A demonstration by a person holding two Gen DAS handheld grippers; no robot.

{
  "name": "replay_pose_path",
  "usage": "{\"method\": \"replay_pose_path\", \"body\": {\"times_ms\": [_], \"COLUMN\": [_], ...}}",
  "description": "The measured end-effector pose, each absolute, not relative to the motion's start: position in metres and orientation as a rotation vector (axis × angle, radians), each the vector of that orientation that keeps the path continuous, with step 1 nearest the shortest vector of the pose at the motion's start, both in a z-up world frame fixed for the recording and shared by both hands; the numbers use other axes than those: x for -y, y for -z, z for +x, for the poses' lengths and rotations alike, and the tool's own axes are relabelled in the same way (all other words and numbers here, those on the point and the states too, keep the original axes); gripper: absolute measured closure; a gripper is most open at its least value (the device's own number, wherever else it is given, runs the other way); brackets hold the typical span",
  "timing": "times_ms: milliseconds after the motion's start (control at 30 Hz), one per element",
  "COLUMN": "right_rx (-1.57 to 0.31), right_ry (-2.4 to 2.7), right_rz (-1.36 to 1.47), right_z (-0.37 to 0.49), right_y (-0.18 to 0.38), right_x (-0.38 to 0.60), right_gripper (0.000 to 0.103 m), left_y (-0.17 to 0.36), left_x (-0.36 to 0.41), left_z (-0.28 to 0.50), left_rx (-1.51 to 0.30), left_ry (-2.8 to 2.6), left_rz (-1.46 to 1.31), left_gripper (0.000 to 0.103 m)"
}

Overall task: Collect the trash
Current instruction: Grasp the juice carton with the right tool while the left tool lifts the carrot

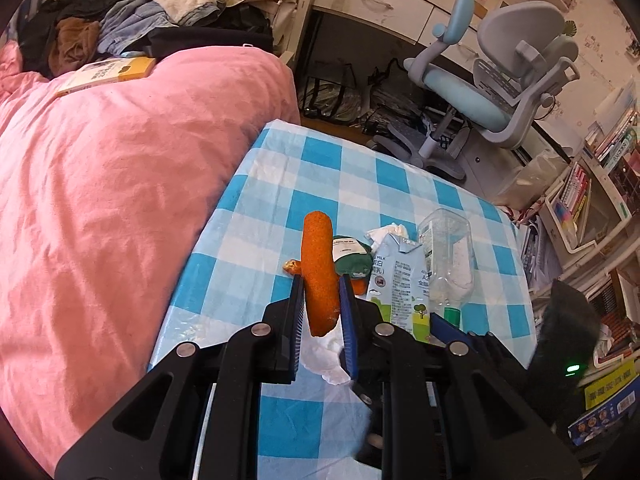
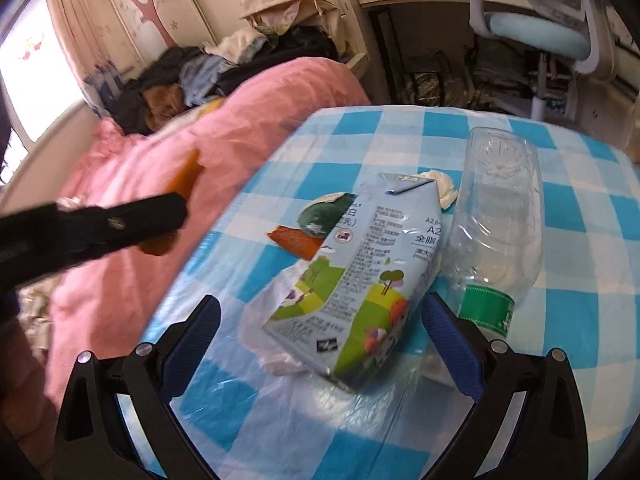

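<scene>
My left gripper (image 1: 320,280) is shut on a long orange peel (image 1: 318,256), which it holds upright above the blue-checked table (image 1: 320,160). In the right wrist view the left gripper (image 2: 176,216) hangs over the table's left edge with the peel (image 2: 186,176) in it. My right gripper (image 2: 320,306) is open, one finger on each side of a lying milk carton (image 2: 360,264) and neither pressing it. Beside the carton lies a clear plastic bottle (image 2: 496,216). Behind it are a green wrapper (image 2: 324,216), another orange peel piece (image 2: 296,240) and a crumpled tissue (image 2: 440,186).
A thin clear plastic bag (image 2: 272,320) lies under the carton. A bed with a pink duvet (image 1: 100,200), a book (image 1: 108,74) and piled clothes (image 1: 100,24) borders the table's left. A desk chair (image 1: 500,80) and bookshelves (image 1: 592,184) stand beyond.
</scene>
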State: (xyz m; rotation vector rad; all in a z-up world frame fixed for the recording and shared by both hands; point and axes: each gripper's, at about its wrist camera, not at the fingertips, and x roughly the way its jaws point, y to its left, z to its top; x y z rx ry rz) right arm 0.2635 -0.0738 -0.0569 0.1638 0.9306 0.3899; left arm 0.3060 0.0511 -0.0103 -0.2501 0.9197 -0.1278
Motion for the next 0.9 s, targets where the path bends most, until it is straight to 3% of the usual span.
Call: {"method": "replay_pose_path", "body": {"times_ms": [100,167,267,467,900], "right_rx": [-0.928,-0.935,-0.962,-0.938,-0.838], "right_ry": [-0.346,-0.323,-0.320,-0.366,-0.474], "right_rz": [0.092,0.053,0.061,0.165,0.364], "right_z": [0.265,0.266,0.270,0.266,0.249], "right_y": [0.062,0.065,0.069,0.061,0.026], "right_x": [0.069,0.068,0.077,0.098,0.128], "right_gripper": [0.009,0.029,0.035,0.041,0.042], "left_y": [0.010,0.008,0.006,0.005,0.003], "left_x": [-0.052,-0.051,-0.049,-0.047,-0.042], "left_z": [0.306,0.306,0.305,0.304,0.297], "left_rx": [-0.922,-0.920,-0.913,-0.912,-0.907], "left_ry": [0.133,0.139,0.145,0.148,0.146], "left_rz": [-0.254,-0.252,-0.244,-0.240,-0.208], "left_gripper": [0.086,0.086,0.086,0.086,0.086]}}
